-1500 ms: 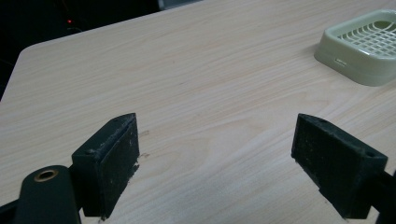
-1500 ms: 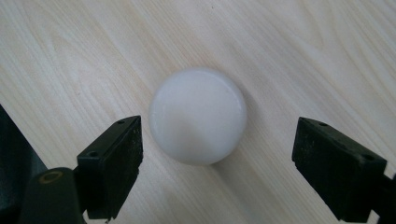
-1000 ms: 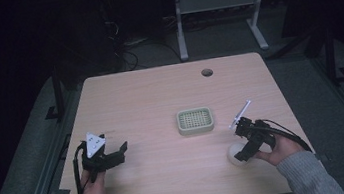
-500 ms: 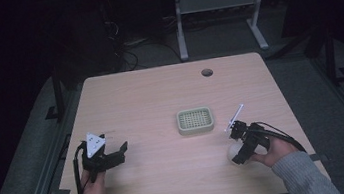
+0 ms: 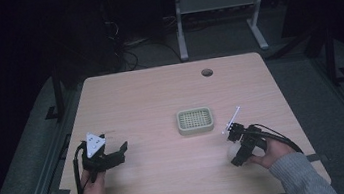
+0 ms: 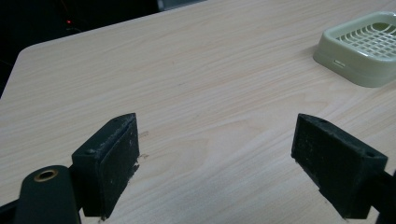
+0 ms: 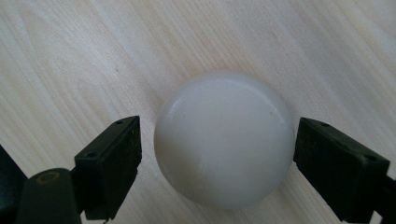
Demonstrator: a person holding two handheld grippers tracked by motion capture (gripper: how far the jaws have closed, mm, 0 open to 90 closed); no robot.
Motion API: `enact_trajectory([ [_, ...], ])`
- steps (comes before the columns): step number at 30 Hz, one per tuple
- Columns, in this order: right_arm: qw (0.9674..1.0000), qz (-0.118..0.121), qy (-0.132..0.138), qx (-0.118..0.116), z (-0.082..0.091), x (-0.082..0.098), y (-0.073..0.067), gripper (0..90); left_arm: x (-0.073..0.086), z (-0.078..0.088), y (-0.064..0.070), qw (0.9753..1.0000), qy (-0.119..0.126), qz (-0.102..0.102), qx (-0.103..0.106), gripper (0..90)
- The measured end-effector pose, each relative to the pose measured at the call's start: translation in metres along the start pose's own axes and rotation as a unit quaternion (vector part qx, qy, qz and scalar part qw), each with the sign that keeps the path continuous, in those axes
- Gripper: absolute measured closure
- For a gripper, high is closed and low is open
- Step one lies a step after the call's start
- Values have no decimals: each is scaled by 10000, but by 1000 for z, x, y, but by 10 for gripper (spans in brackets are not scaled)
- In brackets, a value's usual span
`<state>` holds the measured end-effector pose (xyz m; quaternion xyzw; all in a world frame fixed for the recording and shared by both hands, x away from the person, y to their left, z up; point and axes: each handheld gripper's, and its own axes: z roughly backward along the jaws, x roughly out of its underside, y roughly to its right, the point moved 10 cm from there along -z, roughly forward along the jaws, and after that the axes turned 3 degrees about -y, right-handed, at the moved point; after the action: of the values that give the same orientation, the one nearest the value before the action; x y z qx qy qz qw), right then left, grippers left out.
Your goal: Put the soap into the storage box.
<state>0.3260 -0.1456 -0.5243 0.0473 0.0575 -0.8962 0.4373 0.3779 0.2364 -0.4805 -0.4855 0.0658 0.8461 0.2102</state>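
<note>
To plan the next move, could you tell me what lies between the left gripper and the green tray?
Only bare wooden table lies between the left gripper and the green tray, as the left gripper view shows.

Left gripper (image 6: 215, 154) low over the counter (image 6: 187, 84), jaws spread wide, bare wood between them. Pale green tray (image 6: 362, 46) with a grid floor sits at upper right, well apart from the jaws.

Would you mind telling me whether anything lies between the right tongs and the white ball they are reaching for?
Nothing visible does. In the right gripper view the white ball sits on the table directly between the open jaws of the right tongs, with only a thin gap of bare wood showing on the left side.
</note>
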Motion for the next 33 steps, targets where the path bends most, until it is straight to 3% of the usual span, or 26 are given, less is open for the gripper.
enact_trajectory([
  [33,9992,144,-289,225,-12,2,1,189,-1,0,1,10000,23,11,10,148],
])
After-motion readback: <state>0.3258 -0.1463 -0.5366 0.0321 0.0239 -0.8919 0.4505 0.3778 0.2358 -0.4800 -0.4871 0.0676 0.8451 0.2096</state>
